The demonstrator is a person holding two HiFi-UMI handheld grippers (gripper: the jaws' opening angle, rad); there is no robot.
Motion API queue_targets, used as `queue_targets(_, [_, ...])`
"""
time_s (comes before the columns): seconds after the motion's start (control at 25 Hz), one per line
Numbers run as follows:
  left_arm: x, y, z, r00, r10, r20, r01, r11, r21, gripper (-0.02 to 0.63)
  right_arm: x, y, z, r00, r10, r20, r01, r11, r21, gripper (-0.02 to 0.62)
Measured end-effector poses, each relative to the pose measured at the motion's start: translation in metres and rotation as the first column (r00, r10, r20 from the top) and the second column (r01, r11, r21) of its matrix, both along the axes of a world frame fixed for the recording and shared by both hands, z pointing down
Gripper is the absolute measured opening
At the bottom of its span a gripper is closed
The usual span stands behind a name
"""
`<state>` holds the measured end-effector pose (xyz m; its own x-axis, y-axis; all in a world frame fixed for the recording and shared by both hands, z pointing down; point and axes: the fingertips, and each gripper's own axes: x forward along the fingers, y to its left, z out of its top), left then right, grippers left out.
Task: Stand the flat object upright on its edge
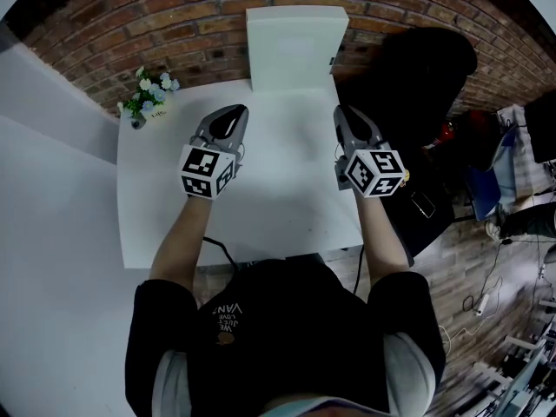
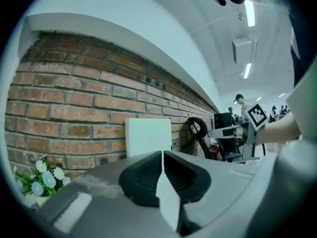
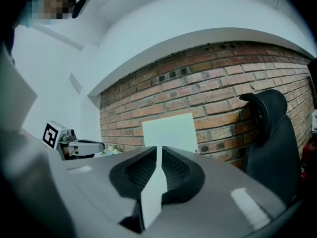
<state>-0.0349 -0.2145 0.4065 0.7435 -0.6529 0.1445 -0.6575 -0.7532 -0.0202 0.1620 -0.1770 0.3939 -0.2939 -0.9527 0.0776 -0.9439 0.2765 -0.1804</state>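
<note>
Left gripper (image 1: pixel 231 113) and right gripper (image 1: pixel 347 115) hang over the white table (image 1: pixel 278 207), jaws closed together and empty, with small flowers (image 1: pixel 149 94) far left, the white flat panel (image 1: pixel 295 49) upright against the brick wall (image 1: pixel 174 24), and a black chair (image 1: pixel 421 68) at right.

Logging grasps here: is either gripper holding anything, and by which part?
Nothing is held. The left gripper and the right gripper both have their jaws shut with nothing between them; the white panel stands apart, by the brick wall.
</note>
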Motion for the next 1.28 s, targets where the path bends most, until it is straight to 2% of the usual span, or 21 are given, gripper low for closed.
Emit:
queue_targets(0.32, [-0.008, 0.030, -0.002, 0.999, 0.040, -0.012, -0.040, 0.999, 0.008, 0.002, -0.010, 0.035, -0.007, 1.000, 0.027, 0.015, -0.027, 0.999, 0.024, -0.002])
queue_targets(0.56, [-0.015, 0.052, -0.002, 0.998, 0.067, -0.010, -0.067, 0.998, 0.012, 0.002, -0.019, 0.058, -0.007, 0.999, 0.044, -0.003, -0.043, 0.998, 0.034, -0.002])
queue_targets(0.8, [-0.022, 0.072, 0.000, 0.996, 0.093, -0.011, -0.093, 0.996, 0.005, 0.002, -0.027, 0.084, -0.001, 0.997, 0.073, 0.018, -0.073, 0.997, 0.032, -0.002])
queue_targets(1.28, [-0.041, 0.114, 0.014, 0.996, 0.093, -0.010, -0.093, 0.995, -0.021, 0.002, -0.035, 0.131, 0.018, 0.992, 0.128, 0.020, -0.128, 0.992, 0.003, -0.002])
